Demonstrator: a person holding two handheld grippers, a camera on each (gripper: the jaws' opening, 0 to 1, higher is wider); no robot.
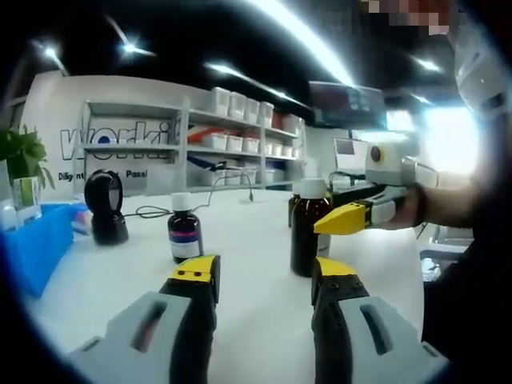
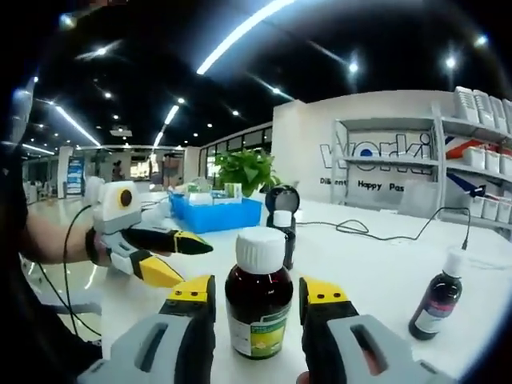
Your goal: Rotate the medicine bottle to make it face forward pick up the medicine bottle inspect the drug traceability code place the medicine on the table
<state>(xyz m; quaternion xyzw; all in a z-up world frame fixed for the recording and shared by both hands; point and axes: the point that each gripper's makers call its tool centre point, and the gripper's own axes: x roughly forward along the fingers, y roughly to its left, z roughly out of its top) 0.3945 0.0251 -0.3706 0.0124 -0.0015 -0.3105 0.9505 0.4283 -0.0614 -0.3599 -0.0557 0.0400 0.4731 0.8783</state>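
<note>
Your right gripper [image 2: 256, 298] has its fingers spread apart on either side of the medicine bottle [image 2: 258, 292], which stands upright on the white worktop [image 2: 376, 272] with its white cap on; you cannot tell whether the fingers touch the glass. In the left gripper view, the same medicine bottle [image 1: 309, 228] stands just beyond your left gripper [image 1: 264, 276], whose fingers are released and hold nothing. A smaller dark bottle [image 1: 185, 228] stands apart to one side, with a black scanner stand [image 1: 106, 208] and a blue tray [image 1: 36, 244] farther off. In the right gripper view, the small bottle [image 2: 438, 296] stands well apart from the medicine bottle. Shelves [image 1: 232, 136] line the wall behind the worktop.
</note>
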